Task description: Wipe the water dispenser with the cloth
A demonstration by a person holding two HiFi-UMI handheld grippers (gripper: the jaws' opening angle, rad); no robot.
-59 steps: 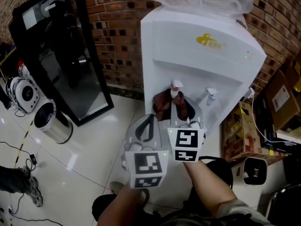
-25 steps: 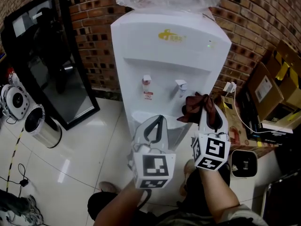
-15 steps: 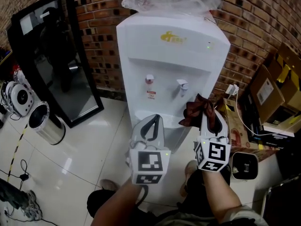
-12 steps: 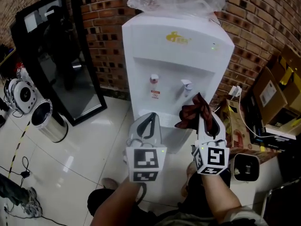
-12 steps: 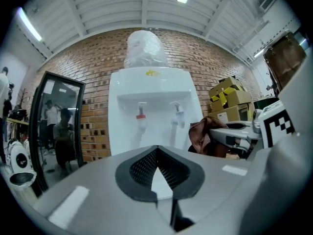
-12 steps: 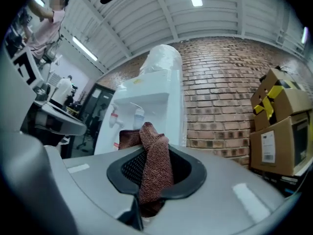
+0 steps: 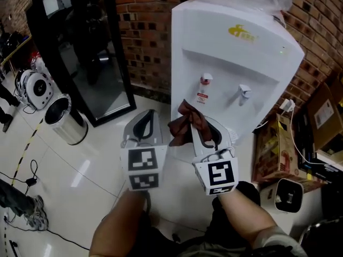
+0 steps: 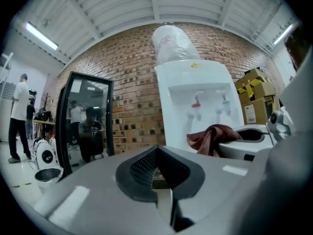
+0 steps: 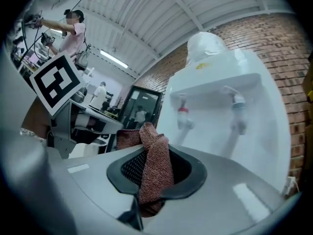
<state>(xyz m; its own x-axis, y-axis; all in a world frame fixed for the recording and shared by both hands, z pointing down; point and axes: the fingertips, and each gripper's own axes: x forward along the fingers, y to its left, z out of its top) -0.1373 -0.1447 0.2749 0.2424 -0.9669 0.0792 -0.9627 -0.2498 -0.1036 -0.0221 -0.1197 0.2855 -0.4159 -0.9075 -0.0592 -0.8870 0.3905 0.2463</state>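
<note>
A reddish-brown cloth (image 7: 185,123) is being clenched by the right tongs (image 7: 196,128). In the right gripper view the cloth (image 9: 154,166) is being pinched between the closed jaws of these tongs (image 9: 146,180), one end sticking up past the tips and the rest bunched low between them. The cloth is being held in front of the white water dispenser (image 7: 231,63), below its red tap (image 7: 204,81) and a little apart from the front panel.

The left tongs (image 7: 150,114) are being carried just beside the right ones, on their left, and are being pointed level toward the dispenser. In the left gripper view their jaws are being kept pressed together, with nothing gripped between them.

The dispenser is being shown standing against a brick wall (image 7: 147,31). A black-framed glass panel (image 7: 91,63) is being leaned on that wall to its left. A steel bin (image 7: 67,126) is seen on the tiled floor (image 7: 80,186), and a cardboard box (image 7: 270,151) at the dispenser's other side.
</note>
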